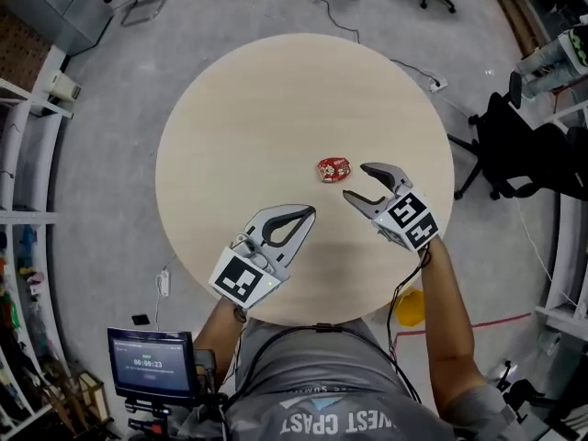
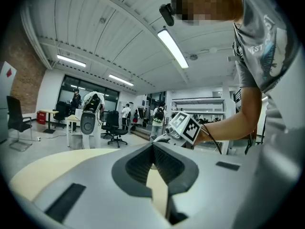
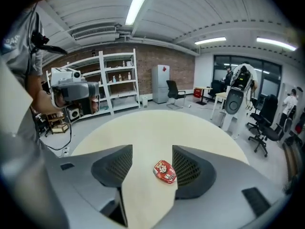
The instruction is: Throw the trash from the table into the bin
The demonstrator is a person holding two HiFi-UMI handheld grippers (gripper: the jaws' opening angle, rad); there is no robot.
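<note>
A small red wrapper [image 1: 333, 169] lies on the round pale wooden table [image 1: 266, 99], right of its middle. My right gripper [image 1: 356, 181] stands open just to the right of the wrapper, fingers pointing at it. In the right gripper view the wrapper [image 3: 165, 171] lies on the tabletop between the two spread jaws, close to the right finger [image 3: 193, 168], and neither pad presses on it. My left gripper [image 1: 310, 213] hovers over the table's near part with its fingertips together and nothing held; in its own view the left gripper [image 2: 153, 144] is shut.
A yellow object [image 1: 411, 307] sits on the floor under the table's near right edge. Black office chairs [image 1: 519, 150] stand to the right, shelving [image 1: 23, 154] runs along the left, and a small monitor [image 1: 152, 363] is at the lower left. A cable [image 1: 404, 67] trails across the floor behind the table.
</note>
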